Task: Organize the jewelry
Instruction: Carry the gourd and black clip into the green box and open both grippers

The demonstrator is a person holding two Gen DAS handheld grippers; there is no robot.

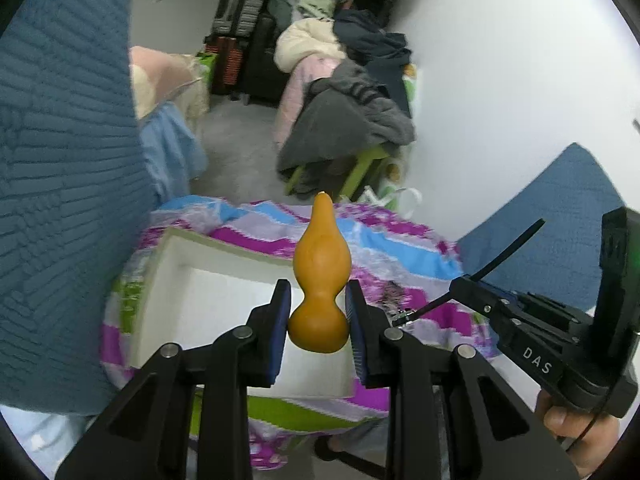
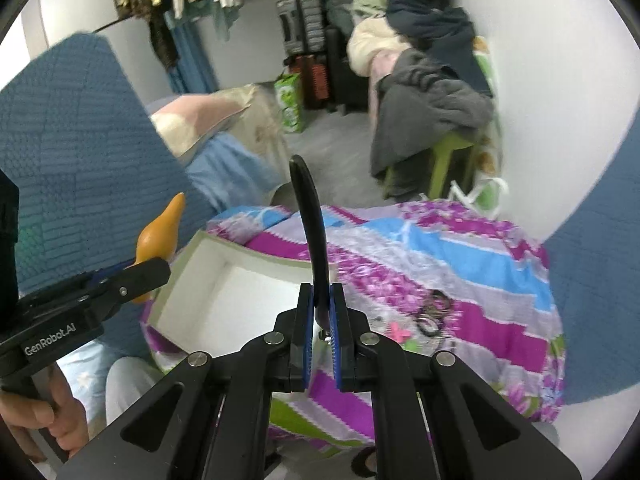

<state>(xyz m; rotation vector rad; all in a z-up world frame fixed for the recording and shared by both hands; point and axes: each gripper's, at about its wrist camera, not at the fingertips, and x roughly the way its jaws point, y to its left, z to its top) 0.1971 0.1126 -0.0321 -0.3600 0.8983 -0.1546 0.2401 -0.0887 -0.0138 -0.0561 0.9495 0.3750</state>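
My left gripper point(image 1: 318, 312) is shut on an orange gourd-shaped ornament point(image 1: 320, 276), held upright above an open white box point(image 1: 224, 300). The gourd also shows in the right wrist view point(image 2: 160, 236). My right gripper point(image 2: 320, 320) is shut on a black strap-like piece point(image 2: 310, 224) that stands up from the pads, near the box's point(image 2: 232, 300) right edge. The strap also shows in the left wrist view point(image 1: 508, 256). A small tangle of dark jewelry point(image 2: 434, 314) lies on the patterned cloth to the right of my right gripper.
The box sits on a purple, blue and green patterned cloth point(image 2: 460, 264). A blue knitted cushion point(image 1: 64, 160) rises on the left, another on the right point(image 2: 600, 280). A green stool piled with clothes point(image 2: 432, 120) and suitcases point(image 2: 304, 20) stand behind.
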